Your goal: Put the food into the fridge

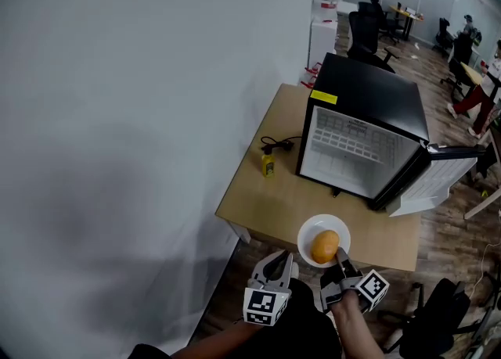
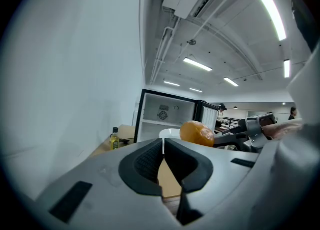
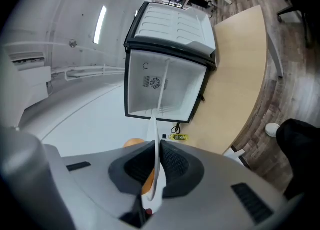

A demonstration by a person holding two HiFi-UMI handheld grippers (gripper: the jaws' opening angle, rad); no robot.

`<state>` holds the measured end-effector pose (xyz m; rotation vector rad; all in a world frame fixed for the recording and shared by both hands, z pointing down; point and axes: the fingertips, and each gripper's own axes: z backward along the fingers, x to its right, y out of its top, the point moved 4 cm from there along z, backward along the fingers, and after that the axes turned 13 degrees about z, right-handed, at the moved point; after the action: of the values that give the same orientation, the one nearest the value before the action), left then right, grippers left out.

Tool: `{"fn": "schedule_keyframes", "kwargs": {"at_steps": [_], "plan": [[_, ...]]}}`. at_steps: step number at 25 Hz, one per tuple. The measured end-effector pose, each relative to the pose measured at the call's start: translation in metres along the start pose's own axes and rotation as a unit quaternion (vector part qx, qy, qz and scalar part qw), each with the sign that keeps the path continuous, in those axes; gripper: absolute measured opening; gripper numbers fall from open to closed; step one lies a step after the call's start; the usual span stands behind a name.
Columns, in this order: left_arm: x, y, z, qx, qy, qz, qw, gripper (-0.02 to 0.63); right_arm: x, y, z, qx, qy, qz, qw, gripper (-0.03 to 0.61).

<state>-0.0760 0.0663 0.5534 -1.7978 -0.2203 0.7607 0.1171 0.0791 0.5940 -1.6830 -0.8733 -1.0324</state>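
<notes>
A round orange piece of food (image 1: 325, 246) lies on a white plate (image 1: 309, 230) held over the front edge of the wooden table (image 1: 258, 201). My right gripper (image 1: 341, 256) is shut on the plate's near rim, which runs edge-on between the pads (image 3: 156, 171). My left gripper (image 1: 275, 262) hovers just left of the plate, shut with nothing in it (image 2: 163, 146). The black mini fridge (image 1: 368, 91) stands at the back of the table. Its door (image 1: 434, 181) is swung open to the right and its white inside (image 3: 165, 86) looks bare.
A small yellow bottle (image 1: 268, 164) and a black cable (image 1: 278, 145) lie on the table left of the fridge. A white wall runs along the left. Office chairs (image 1: 368, 33), desks and people are beyond and to the right.
</notes>
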Motion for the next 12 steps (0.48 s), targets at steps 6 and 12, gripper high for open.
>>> {"fn": "schedule_keyframes", "kwargs": {"at_steps": [6, 12], "plan": [[-0.015, 0.012, -0.037, -0.002, -0.001, 0.012, 0.9999, 0.021, -0.001, 0.025, -0.042, 0.003, -0.002, -0.007, 1.000, 0.077], [-0.022, 0.023, -0.082, -0.007, -0.010, 0.018, 0.9998, 0.021, -0.001, 0.054, -0.084, 0.014, 0.003, -0.012, 1.000, 0.077]]}}
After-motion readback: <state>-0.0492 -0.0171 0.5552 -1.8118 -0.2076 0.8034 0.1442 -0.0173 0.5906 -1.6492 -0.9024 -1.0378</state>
